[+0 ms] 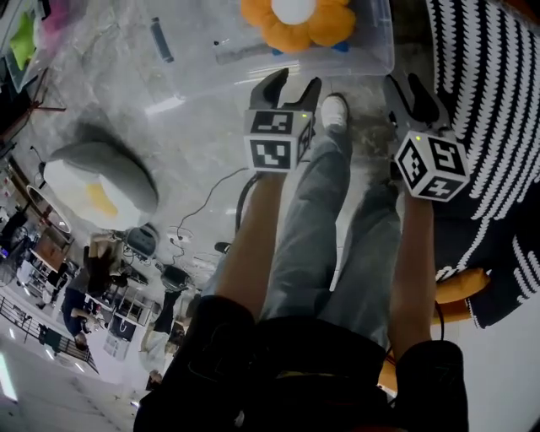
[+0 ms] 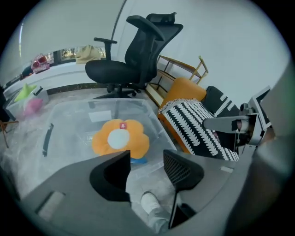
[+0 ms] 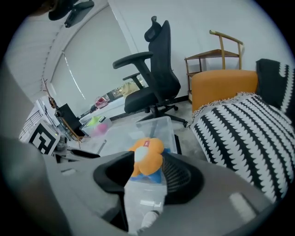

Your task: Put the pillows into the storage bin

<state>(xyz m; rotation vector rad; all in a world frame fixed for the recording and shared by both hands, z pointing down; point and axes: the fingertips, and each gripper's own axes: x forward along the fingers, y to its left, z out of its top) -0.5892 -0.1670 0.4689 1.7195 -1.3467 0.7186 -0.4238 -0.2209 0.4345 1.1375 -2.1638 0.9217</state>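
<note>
An orange flower pillow (image 1: 295, 25) (image 2: 120, 138) (image 3: 147, 156) lies inside the clear storage bin (image 1: 211, 72) (image 2: 69, 115) (image 3: 159, 126). A black-and-white striped pillow (image 1: 494, 110) (image 2: 193, 122) (image 3: 244, 129) rests to the right of the bin. A grey and white egg pillow (image 1: 97, 181) lies on the floor to the left. My left gripper (image 1: 295, 84) (image 2: 146, 159) hangs open just short of the bin's near wall, nothing between its jaws. My right gripper (image 1: 407, 89) (image 3: 146, 168) is open and empty too, beside the striped pillow.
A black office chair (image 2: 138, 50) (image 3: 152, 78) stands beyond the bin, with an orange seat (image 2: 182, 92) (image 3: 221, 83) and a wooden rack next to it. The person's white shoe (image 1: 335, 110) is planted between the grippers. A cable (image 1: 202, 202) runs over the floor.
</note>
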